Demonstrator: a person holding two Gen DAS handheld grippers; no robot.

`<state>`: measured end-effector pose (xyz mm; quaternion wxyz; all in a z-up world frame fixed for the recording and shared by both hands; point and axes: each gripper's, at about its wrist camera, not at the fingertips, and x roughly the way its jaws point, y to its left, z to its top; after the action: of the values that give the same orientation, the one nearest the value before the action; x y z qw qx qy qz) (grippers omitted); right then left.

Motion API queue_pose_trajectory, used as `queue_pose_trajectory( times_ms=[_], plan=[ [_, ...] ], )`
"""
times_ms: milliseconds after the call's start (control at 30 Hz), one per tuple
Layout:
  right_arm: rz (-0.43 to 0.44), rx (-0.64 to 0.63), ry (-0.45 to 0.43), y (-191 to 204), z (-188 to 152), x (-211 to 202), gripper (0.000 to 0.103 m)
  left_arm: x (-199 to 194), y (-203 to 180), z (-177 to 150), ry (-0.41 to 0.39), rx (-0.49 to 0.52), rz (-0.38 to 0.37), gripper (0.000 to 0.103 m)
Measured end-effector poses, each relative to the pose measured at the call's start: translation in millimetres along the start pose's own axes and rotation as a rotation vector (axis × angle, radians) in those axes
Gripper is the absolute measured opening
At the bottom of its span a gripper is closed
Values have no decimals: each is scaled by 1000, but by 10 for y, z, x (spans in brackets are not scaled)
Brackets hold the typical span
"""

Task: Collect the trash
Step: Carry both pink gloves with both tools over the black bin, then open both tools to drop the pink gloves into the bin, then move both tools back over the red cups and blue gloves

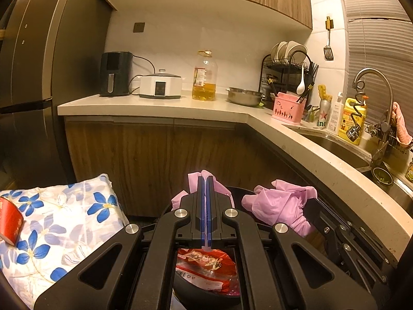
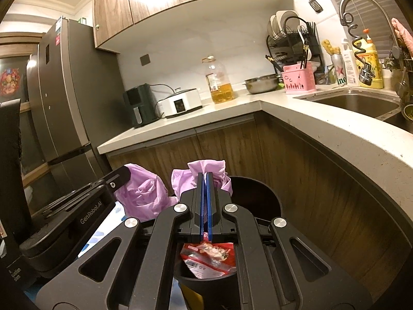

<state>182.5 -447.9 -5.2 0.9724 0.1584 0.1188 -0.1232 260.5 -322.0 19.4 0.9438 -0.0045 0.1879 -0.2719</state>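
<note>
A black trash bin (image 2: 260, 201) stands on the floor by the counter, lined with a pink plastic bag (image 1: 278, 206). My left gripper (image 1: 205, 180) is shut on one edge of the pink bag (image 1: 193, 180) above the bin. My right gripper (image 2: 205, 178) is shut on another edge of the bag (image 2: 206, 166). Each gripper shows in the other's view, the right one (image 1: 325, 222) and the left one (image 2: 113, 180), both pinching pink plastic. A red snack wrapper (image 1: 206, 268) lies inside the bin; it also shows in the right wrist view (image 2: 209, 258).
A floral cushion (image 1: 59, 222) with a red paper cup (image 1: 9, 222) lies left of the bin. The L-shaped counter (image 1: 155, 106) carries an air fryer, cooker, oil bottle (image 1: 205, 77), steel bowl and dish rack. The sink (image 2: 353, 103) is right. A fridge (image 2: 69, 98) stands left.
</note>
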Motion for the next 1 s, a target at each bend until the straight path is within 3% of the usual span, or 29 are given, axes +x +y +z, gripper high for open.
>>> queue_pose_trajectory(
  times_ms=[567,733,933,1000],
  plan=[
    [4,19,31,-72,-4,130,3,166,-8,-7,30,5,-15,1],
    [-2,31,40,-121,8,157,22,211,34,-28,48,-6,-18,1],
    [-18,45,39,-159,0,135,34,243,127,-67,66,-23,-6,31],
    [-24,48,37,-157,1,119,42,223,157,-78,60,-27,7,49]
  ],
)
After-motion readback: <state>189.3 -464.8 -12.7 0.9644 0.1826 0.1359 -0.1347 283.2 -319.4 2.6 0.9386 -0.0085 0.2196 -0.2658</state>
